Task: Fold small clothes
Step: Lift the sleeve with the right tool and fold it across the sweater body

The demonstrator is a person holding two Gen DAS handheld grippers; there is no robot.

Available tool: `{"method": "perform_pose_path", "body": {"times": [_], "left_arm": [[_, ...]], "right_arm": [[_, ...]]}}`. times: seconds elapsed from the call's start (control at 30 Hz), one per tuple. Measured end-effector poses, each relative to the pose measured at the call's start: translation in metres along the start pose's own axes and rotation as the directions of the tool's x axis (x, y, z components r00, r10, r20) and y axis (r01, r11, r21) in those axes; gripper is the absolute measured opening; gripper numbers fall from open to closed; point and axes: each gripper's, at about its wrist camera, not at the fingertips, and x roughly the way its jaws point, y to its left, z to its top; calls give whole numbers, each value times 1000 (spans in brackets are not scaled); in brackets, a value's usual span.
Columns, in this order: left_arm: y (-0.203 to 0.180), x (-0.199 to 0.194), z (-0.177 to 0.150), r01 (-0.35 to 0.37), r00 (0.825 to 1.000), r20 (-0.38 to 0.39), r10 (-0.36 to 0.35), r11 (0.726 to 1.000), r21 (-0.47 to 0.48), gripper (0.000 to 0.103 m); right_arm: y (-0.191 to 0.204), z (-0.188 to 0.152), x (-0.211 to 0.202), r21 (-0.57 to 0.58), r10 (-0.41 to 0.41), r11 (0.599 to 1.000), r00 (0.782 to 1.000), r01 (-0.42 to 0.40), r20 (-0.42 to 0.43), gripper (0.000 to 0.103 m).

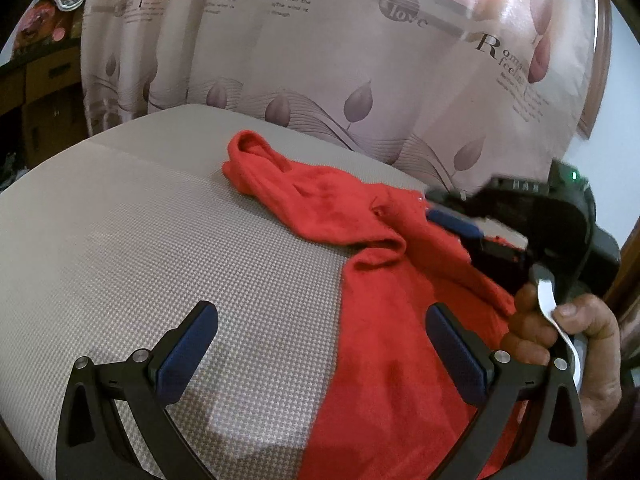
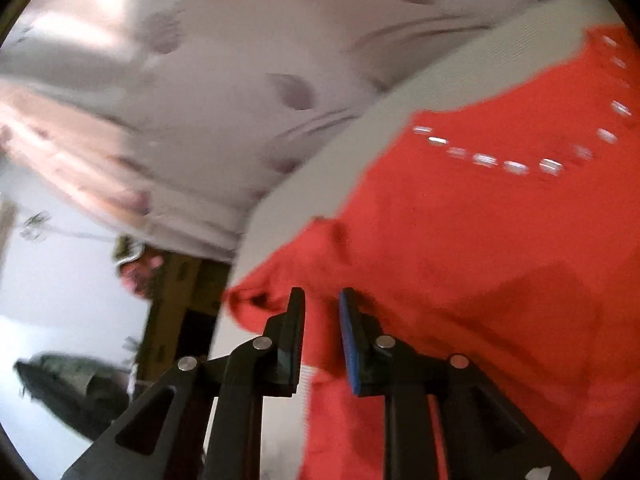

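Grey checked table top (image 1: pixel 140 240), crumpled red garment (image 1: pixel 380 300) spread directly on it.

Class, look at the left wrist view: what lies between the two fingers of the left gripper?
In the left wrist view, mostly bare checked tabletop; the red garment covers the stretch beside the right-hand finger. The left gripper holds nothing.

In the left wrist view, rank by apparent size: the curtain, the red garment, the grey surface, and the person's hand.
1. curtain
2. grey surface (close to the curtain; unsure)
3. red garment
4. hand
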Motion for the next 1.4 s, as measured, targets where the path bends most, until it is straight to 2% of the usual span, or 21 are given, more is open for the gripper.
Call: {"method": "perform_pose_path", "body": {"times": [0.1, 0.2, 0.33, 0.4, 0.43, 0.53, 0.63, 0.67, 0.73, 0.87, 0.93, 0.97, 1.07, 1.13, 1.17, 1.2, 1.23, 1.27, 1.3, 1.37, 1.4], "left_arm": [[0, 0, 0, -5, 1000, -4, 5, 1000, 6, 102], [1, 1, 1, -10, 1000, -9, 9, 1000, -2, 102], [4, 3, 1, -1, 1000, -23, 0, 1000, -16, 102], [5, 3, 1, 5, 1000, -26, -5, 1000, -21, 102], [5, 3, 1, 6, 1000, -27, -6, 1000, -20, 102], [3, 4, 1, 3, 1000, -29, -3, 1000, -11, 102], [2, 4, 1, -7, 1000, -28, 7, 1000, -7, 102], [2, 3, 1, -11, 1000, -26, 11, 1000, -10, 102], [4, 2, 1, -20, 1000, -23, 20, 1000, -19, 102], [8, 1, 1, -23, 1000, -20, 22, 999, -40, 102], [8, 2, 1, -19, 1000, -24, 18, 999, -42, 102], [9, 2, 1, -14, 1000, -25, 13, 999, -44, 102], [12, 3, 1, 1, 1000, -27, -3, 998, -58, 102], [14, 3, 1, 15, 999, -28, -17, 997, -74, 102], [17, 4, 1, 23, 999, -30, -26, 996, -85, 102], [18, 4, 1, 27, 999, -32, -30, 995, -93, 102], [21, 4, 2, 33, 999, -34, -37, 994, -105, 102], [22, 5, 1, 37, 999, -35, -41, 993, -115, 102], [24, 5, 2, 38, 998, -36, -43, 992, -123, 102], [27, 6, 2, 48, 998, -39, -54, 988, -145, 102], [29, 6, 2, 52, 997, -39, -59, 987, -155, 102]], "right_arm": [[11, 5, 7, -55, 15, 998, 1000, -17, -25, 20], [12, 0, -9, -34, 71, 997, 997, -72, -18, 20], [-7, -22, -78, -48, -62, 997, 994, 66, 92, 20], [-31, -31, -123, -18, -197, 979, 972, 201, 129, 20], [-43, -35, -144, 0, -233, 972, 962, 235, 141, 20], [-86, -42, -202, 132, -262, 961, 950, 242, 170, 20], [-106, -39, -226, 188, -291, 949, 935, 254, 202, 20], [-105, -38, -226, 188, -277, 952, 939, 240, 203, 20], [-89, -36, -209, 128, -228, 970, 958, 208, 174, 20], [-25, -36, -137, -148, -229, 960, 971, 236, 62, 23], [11, -31, -91, -322, -301, 900, 953, 295, 31, 29], [19, -31, -76, -374, -326, 874, 945, 311, 26, 36], [46, -36, -27, -540, -410, 761, 912, 360, 30, 56], [56, -41, 0, -636, -460, 666, 886, 389, 60, 58], [58, -43, 10, -666, -485, 631, 872, 398, 62, 55], [56, -43, 22, -678, -519, 604, 853, 418, 64, 48], [52, -40, 29, -668, -537, 609, 842, 428, 50, 13], [46, -34, 35, -641, -544, 639, 839, 424, 13, 7], [40, -27, 37, -602, -532, 680, 847, 419, -10, 6], [38, -17, 34, -542, -493, 733, 870, 411, -7, 5], [36, -10, 31, -482, -454, 783, 891, 393, -12, 5]]}}
